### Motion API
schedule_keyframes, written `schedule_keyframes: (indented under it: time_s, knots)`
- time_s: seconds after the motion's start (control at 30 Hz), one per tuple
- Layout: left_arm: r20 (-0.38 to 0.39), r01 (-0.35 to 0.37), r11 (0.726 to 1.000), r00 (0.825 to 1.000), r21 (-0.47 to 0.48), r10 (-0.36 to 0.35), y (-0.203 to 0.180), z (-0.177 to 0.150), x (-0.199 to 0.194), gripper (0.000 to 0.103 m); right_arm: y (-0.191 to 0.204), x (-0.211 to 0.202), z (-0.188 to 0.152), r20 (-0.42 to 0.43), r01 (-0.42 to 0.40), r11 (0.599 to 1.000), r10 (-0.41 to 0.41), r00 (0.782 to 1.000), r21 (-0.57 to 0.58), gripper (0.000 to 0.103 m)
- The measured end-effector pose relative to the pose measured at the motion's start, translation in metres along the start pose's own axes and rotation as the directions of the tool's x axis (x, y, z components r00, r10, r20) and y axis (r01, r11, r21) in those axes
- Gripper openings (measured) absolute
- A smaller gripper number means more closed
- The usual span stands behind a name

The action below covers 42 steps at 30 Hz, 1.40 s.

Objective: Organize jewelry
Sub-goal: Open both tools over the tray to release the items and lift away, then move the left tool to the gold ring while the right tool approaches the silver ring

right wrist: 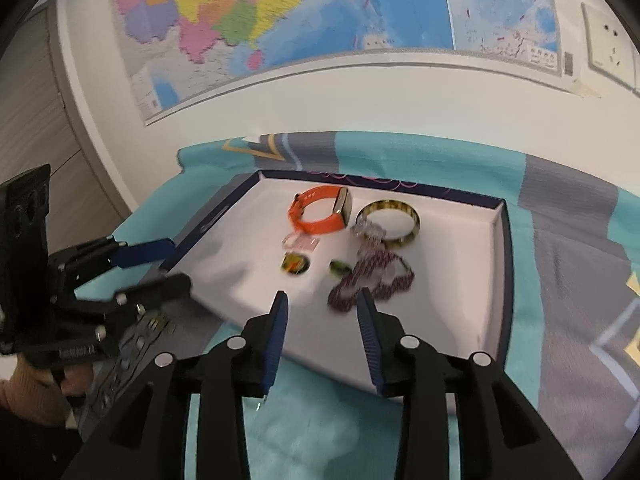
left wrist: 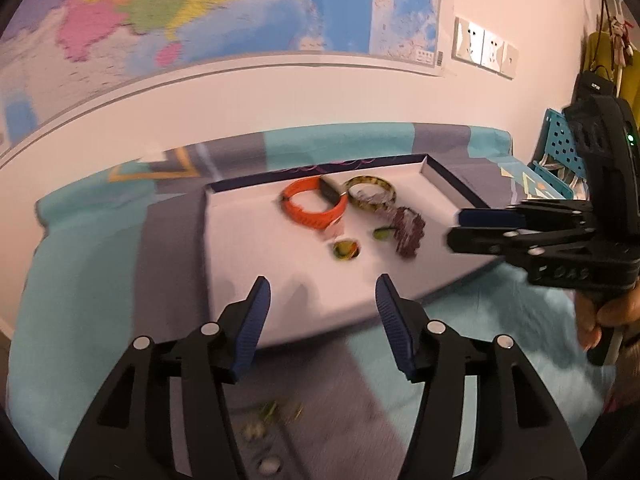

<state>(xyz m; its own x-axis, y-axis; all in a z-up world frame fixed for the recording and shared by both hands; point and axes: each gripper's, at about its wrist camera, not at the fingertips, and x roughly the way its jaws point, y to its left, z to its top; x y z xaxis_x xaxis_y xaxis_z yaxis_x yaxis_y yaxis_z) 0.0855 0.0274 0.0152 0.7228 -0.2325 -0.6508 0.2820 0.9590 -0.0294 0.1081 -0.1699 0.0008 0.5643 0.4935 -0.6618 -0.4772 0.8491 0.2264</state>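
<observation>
Both tongs, left (left wrist: 322, 320) and right (right wrist: 322, 336), hang part-open and empty over the near edge of the tray (right wrist: 460, 320), so this looks like a gap between placements. The watch (right wrist: 320, 216), bangle (right wrist: 390, 222) and beads (right wrist: 372, 276) lie grouped toward its far side, at twelve o'clock from the tongs. Both point downward; next they likely need another loose piece.

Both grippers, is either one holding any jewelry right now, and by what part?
Nothing is held. The left gripper and right gripper both show open, empty jaws.
</observation>
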Motion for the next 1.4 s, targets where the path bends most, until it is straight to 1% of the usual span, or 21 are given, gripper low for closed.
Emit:
schedule_keyframes:
  time_s: [0.07, 0.13, 0.23, 0.33, 0.47, 0.57, 0.63, 0.8, 0.83, 0.87, 0.9, 0.93, 0.97, 1.03, 1.1, 1.13, 1.17, 1.4]
  knots:
    - [0.004, 0.006, 1.0, 1.0, -0.012, -0.006, 0.007, -0.014, -0.012, 0.055, 0.004, -0.01, -0.011, 0.005, -0.006, 1.0, 0.006, 1.0, -0.001, 0.034]
    - [0.002, -0.006, 1.0, 1.0, -0.007, 0.006, 0.012, -0.024, -0.019, 0.056, 0.008, -0.014, -0.02, -0.002, -0.014, 1.0, 0.014, 1.0, -0.006, 0.036]
    - [-0.008, -0.012, 1.0, 1.0, -0.001, 0.012, 0.019, -0.039, -0.029, 0.057, 0.016, -0.015, -0.034, -0.032, -0.019, 0.999, 0.018, 0.999, -0.029, 0.039]
    - [-0.028, -0.022, 1.0, 0.999, 0.003, 0.022, 0.022, -0.047, -0.028, 0.057, 0.023, -0.011, -0.044, -0.063, -0.015, 0.999, 0.012, 0.998, -0.036, 0.04]
    - [-0.054, -0.019, 1.0, 0.998, 0.0, 0.019, 0.022, -0.051, -0.021, 0.057, 0.027, -0.001, -0.053, -0.096, -0.026, 0.999, 0.023, 0.995, -0.027, 0.04]
    - [-0.087, -0.022, 1.0, 0.996, 0.014, 0.023, 0.017, -0.052, -0.012, 0.057, 0.032, 0.001, -0.056, -0.104, -0.028, 0.999, 0.025, 0.994, -0.029, 0.04]
    - [-0.107, -0.031, 0.999, 0.994, 0.026, 0.034, 0.015, -0.052, -0.007, 0.057, 0.033, 0.002, -0.057, -0.105, -0.023, 0.999, 0.019, 0.994, -0.031, 0.043]
    - [-0.134, -0.019, 1.0, 0.991, 0.009, 0.02, 0.015, -0.053, 0.0, 0.054, 0.032, 0.004, -0.06, -0.118, -0.018, 0.999, 0.015, 0.993, -0.027, 0.044]
    - [-0.144, -0.017, 1.0, 0.989, 0.003, 0.018, 0.016, -0.053, 0.002, 0.051, 0.032, 0.005, -0.06, -0.119, -0.019, 1.0, 0.015, 0.993, -0.025, 0.044]
    - [-0.16, -0.014, 1.0, 0.987, -0.006, 0.012, 0.017, -0.054, 0.005, 0.045, 0.032, 0.005, -0.06, -0.118, -0.02, 1.0, 0.017, 0.993, -0.023, 0.044]
    - [-0.174, -0.009, 1.0, 0.985, -0.012, 0.006, 0.018, -0.054, 0.008, 0.041, 0.031, 0.004, -0.06, -0.117, -0.021, 1.0, 0.018, 0.993, -0.021, 0.045]
    - [-0.179, -0.009, 1.0, 0.984, -0.017, 0.006, 0.019, -0.054, 0.009, 0.037, 0.031, 0.005, -0.06, -0.117, -0.02, 1.0, 0.018, 0.993, -0.021, 0.046]
    - [-0.176, -0.005, 1.0, 0.984, -0.021, 0.001, 0.02, -0.054, 0.009, 0.036, 0.031, 0.005, -0.06, -0.116, -0.019, 1.0, 0.017, 0.993, -0.021, 0.047]
    - [-0.176, 0.012, 1.0, 0.984, -0.026, -0.017, 0.02, -0.054, 0.009, 0.028, 0.032, 0.005, -0.061, -0.119, -0.022, 1.0, 0.02, 0.993, -0.021, 0.047]
    - [-0.176, 0.011, 1.0, 0.984, -0.018, -0.014, 0.018, -0.055, 0.009, 0.027, 0.033, 0.006, -0.061, -0.12, -0.023, 0.999, 0.02, 0.993, -0.023, 0.047]
    - [-0.176, 0.015, 1.0, 0.984, -0.014, -0.017, 0.017, -0.055, 0.009, 0.023, 0.033, 0.006, -0.062, -0.12, -0.025, 0.999, 0.022, 0.993, -0.023, 0.047]
    - [-0.176, 0.019, 1.0, 0.984, -0.01, -0.021, 0.016, -0.055, 0.01, 0.022, 0.033, 0.006, -0.062, -0.119, -0.026, 0.999, 0.024, 0.993, -0.023, 0.047]
    - [-0.172, 0.054, 0.998, 0.984, 0.021, -0.05, 0.002, -0.054, 0.009, 0.021, 0.038, 0.007, -0.062, -0.123, -0.027, 0.999, 0.022, 0.992, -0.037, 0.047]
